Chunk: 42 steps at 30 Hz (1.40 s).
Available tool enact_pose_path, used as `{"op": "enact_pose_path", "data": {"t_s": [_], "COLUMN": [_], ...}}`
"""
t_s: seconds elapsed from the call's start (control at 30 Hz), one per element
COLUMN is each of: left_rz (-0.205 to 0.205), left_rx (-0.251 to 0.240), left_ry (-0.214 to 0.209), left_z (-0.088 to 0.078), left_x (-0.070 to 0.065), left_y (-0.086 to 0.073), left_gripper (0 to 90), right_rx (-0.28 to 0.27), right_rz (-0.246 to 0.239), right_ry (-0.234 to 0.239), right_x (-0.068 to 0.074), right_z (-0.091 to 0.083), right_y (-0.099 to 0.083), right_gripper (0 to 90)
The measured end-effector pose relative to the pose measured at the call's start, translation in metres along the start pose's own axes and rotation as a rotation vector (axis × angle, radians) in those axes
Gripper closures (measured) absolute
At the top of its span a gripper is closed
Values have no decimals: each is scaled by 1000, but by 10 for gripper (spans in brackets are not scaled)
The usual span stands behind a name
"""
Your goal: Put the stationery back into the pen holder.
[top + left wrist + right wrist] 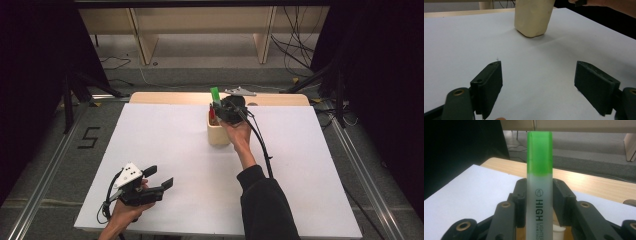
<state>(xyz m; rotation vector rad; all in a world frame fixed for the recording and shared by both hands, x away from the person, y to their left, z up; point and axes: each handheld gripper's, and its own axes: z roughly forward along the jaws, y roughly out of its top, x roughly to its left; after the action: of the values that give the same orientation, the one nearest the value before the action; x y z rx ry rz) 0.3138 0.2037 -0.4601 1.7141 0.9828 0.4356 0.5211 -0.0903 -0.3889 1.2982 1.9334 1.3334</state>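
The right gripper (pixel 539 202) clamped the light, stiff, slick-looking highlighter (pixel 539 182) mid-barrel over the cup (pixel 218 134) near the table's (pixel 165 150) far edge; the left gripper (pixel 539 87) stood open.

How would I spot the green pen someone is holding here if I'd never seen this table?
Find the white table, then the cream pot near its far edge. Right above the pot, the right gripper clamps an upright highlighter. It has a bright green cap and a pale body printed "HIGH LIGHTER", unlike the red pen standing in the pot.
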Motion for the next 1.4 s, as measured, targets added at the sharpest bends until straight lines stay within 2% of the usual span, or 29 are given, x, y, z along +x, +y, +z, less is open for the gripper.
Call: {"op": "enact_pose_path", "data": {"t_s": [0.47,1.03,1.07,1.17,1.2,1.4], "left_rz": [6,7,6,9,7,8], "left_rx": [5,10,8,11,11,11], "left_ry": [1,0,0,1,1,4], "left_z": [1,1,1,1,1,1], "left_x": [0,-1,-1,0,0,0], "left_y": [0,0,0,-1,0,0], "left_gripper": [220,220,220,220,220,219], "right_rx": [5,12,20,32,28,-38], "right_rz": [1,7,14,36,34,21], "right_ry": [-15,-12,-3,19,21,63], "right_x": [-3,-3,-3,-4,-5,-9], "right_z": [1,-1,-2,-8,-11,-41], "right_y": [-12,-22,-23,-25,-24,-20], "right_gripper": [669,659,643,440,413,373]}}
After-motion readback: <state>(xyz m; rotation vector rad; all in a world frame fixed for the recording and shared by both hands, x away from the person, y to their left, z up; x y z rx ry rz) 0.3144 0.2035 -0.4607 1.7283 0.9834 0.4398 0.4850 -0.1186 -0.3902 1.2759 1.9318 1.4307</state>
